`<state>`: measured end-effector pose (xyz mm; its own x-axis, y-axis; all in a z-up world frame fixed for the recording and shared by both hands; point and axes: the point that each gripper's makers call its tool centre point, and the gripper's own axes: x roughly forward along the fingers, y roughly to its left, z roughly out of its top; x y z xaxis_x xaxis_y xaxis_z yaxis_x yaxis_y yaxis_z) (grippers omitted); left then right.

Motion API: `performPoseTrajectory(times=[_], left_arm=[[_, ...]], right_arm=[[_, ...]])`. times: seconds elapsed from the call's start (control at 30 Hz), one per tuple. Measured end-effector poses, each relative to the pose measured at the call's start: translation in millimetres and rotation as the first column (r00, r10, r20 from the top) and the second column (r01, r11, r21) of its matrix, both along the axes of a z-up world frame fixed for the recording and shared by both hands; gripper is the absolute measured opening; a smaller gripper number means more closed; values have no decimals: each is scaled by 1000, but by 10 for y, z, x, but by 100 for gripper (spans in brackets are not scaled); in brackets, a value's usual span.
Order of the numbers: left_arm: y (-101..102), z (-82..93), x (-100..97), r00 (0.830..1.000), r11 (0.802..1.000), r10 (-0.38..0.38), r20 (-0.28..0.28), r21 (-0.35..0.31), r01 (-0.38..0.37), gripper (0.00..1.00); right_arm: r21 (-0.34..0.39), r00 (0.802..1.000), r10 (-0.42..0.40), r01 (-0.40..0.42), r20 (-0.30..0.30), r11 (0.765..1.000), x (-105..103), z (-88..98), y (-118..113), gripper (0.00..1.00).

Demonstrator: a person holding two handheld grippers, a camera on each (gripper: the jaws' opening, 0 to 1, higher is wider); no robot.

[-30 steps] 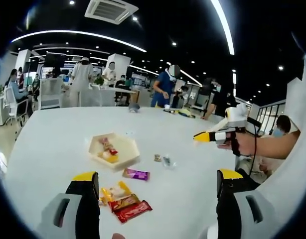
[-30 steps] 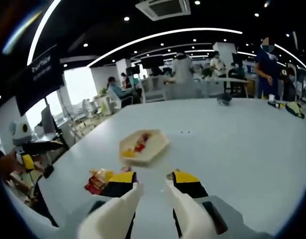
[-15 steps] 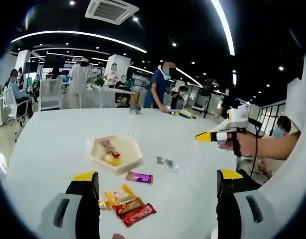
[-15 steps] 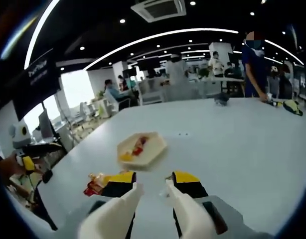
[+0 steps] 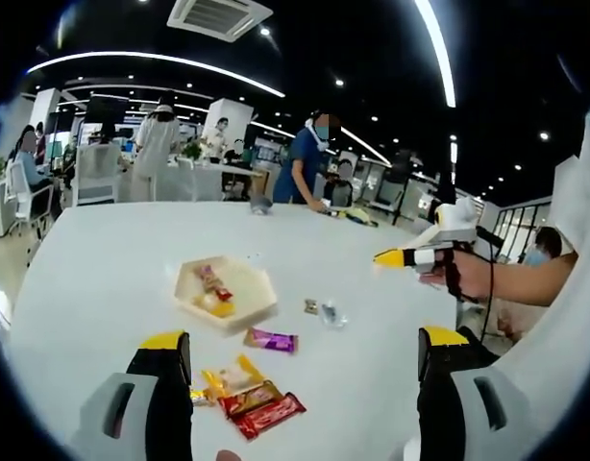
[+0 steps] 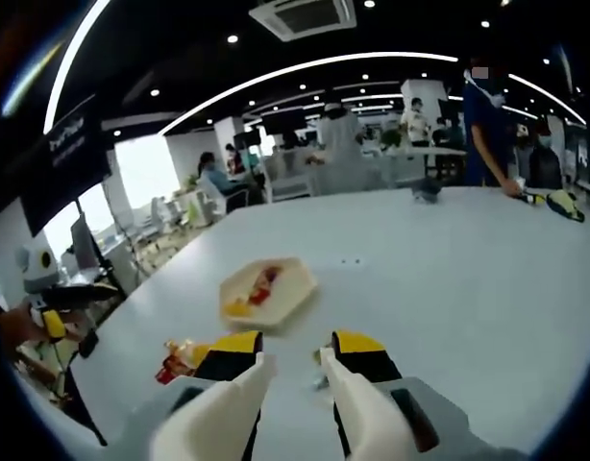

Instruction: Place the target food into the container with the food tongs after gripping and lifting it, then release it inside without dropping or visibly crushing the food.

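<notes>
Little has moved since the earlier frame: both my views have drifted a touch, and a person in blue at the far side of the table [image 5: 103, 259] has bent closer to it, while the food lies as it did. My left gripper [image 5: 305, 370] hangs above the near edge with its jaws wide apart and nothing between them. My right gripper [image 6: 293, 370] carries the white food tongs [image 6: 276, 403], whose two arms rise up the right gripper view with a narrow gap between their tips and no food in them; whether the jaws themselves press on the tongs I cannot tell. The hexagonal container [image 5: 226, 293] sits mid-table and already holds a few wrapped pieces. Near my left jaw lies a cluster of wrapped snacks [image 5: 247, 394], a purple-wrapped one [image 5: 270, 339] just beyond them, and two small pieces [image 5: 322, 311] to the side of the container. As I judge it, some food is already in, but this round has not begun: I must reach, grip, lift, carry and release.
</notes>
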<state>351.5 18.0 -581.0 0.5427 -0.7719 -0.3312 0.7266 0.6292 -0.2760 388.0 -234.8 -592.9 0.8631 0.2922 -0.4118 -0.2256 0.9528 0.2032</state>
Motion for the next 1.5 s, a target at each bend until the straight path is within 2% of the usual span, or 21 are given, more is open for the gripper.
performPoseTrajectory(times=[0.37, 0.7, 1.03, 1.5], left_arm=[[2, -20, 110, 1000, 1000, 11, -2, 2, -11, 99], [-11, -60, 237, 999, 999, 36, -22, -12, -36, 99], [28, -64, 313, 998, 998, 57, -31, -5, -58, 99], [71, -39, 255, 997, 997, 75, -18, 15, -75, 98]], right_arm=[[-9, 1000, 0, 0, -17, 1000, 170, -91, -49, 27], [-10, 998, -4, 4, -55, 1000, 338, -276, -96, 27], [-1, 998, 5, -5, -70, 1000, 463, -385, -84, 27], [-4, 996, 19, -19, -85, 1000, 507, -473, -90, 27]])
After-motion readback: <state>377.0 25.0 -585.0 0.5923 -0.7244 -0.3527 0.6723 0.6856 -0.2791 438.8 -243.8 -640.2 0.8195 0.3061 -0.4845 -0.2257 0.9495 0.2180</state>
